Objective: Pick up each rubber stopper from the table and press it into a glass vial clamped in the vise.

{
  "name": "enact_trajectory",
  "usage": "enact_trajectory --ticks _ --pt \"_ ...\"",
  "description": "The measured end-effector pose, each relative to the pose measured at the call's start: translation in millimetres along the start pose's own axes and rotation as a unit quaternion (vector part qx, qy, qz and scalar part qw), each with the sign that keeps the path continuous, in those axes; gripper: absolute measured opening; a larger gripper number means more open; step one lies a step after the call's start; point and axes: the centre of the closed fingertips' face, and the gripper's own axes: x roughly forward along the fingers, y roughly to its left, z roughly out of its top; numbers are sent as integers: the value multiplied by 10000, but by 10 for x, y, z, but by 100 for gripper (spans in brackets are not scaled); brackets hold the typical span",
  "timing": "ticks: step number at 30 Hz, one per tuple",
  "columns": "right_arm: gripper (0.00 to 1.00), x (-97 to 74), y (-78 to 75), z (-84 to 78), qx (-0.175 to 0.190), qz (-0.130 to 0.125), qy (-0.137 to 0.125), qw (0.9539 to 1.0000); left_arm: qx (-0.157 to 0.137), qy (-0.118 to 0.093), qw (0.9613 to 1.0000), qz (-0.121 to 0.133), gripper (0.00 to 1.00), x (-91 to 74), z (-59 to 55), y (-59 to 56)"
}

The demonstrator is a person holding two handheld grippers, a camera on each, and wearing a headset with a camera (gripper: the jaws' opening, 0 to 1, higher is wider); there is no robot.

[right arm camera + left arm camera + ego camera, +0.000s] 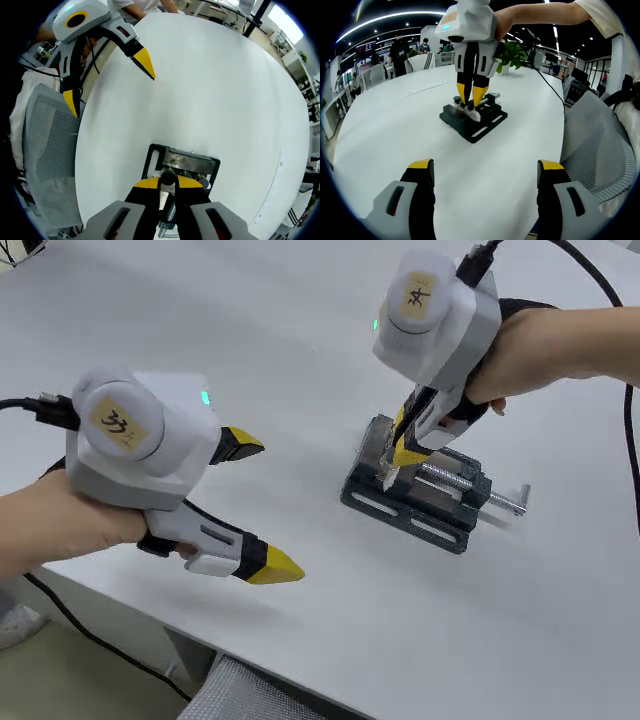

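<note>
A dark grey vise (pixel 412 502) stands on the white table (pixel 300 350), right of centre. My right gripper (pixel 398 456) points down into its jaws, fingers nearly together. In the right gripper view a dark round rubber stopper (pixel 167 176) sits between my right gripper's (pixel 168 183) yellow tips, right over the vise (pixel 186 160). The left gripper view shows pale glass (pixel 473 114) clamped under those tips and a second dark stopper (pixel 456 100) standing next to them on the vise (pixel 485 125). My left gripper (pixel 264 502) hovers well left of the vise, open and holding nothing (pixel 485 166).
The table's near edge (pixel 300 665) runs close below the left gripper, with a grey mesh chair (pixel 592 150) beside it. A black cable (pixel 632 440) trails along the right. A potted plant (pixel 512 52) stands at the far side, and people stand at benches beyond.
</note>
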Motion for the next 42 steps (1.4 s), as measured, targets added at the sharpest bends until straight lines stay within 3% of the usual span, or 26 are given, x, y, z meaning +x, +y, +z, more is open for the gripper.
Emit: enact_trajectory --ticks 19,23,27,30,42 --pt "11 -23 44 -38 -396 -15 -98 9992 -6 19 10000 11 83 -4 14 -2" --pt "12 -86 60 -49 -371 -29 -160 9992 0 17 10000 9 83 -5 26 -7" --pt "6 -144 66 -22 -242 -10 -298 9993 -6 21 10000 6 83 -7 24 -9" --pt "5 -133 44 -10 -177 -13 -425 9989 -10 29 10000 0 83 -7 3 3" --pt "0 -106 29 9 -53 17 -507 9987 -33 76 10000 -4 83 -19 -29 -12"
